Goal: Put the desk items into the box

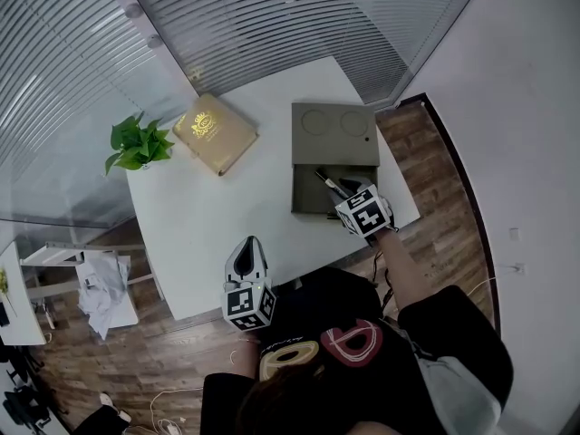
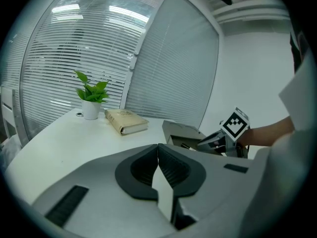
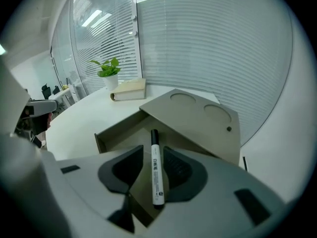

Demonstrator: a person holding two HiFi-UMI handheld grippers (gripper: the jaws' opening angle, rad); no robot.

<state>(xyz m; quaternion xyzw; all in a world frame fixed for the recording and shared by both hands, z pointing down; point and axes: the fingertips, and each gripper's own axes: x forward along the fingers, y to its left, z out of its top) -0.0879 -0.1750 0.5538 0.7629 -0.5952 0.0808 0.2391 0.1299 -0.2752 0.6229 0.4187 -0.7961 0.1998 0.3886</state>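
Marker (image 3: 156, 172) sits between the right gripper's (image 3: 153, 152) released, parted jaws, inside the open box (image 3: 198, 118) at the table's (image 3: 84, 113) right side. Left gripper (image 2: 158, 157) hangs clenched on nothing over the near edge. Farther off, well apart from the box, lie a book (image 3: 130, 89) and a plant (image 3: 109, 71) beside the blinds (image 3: 208, 43).
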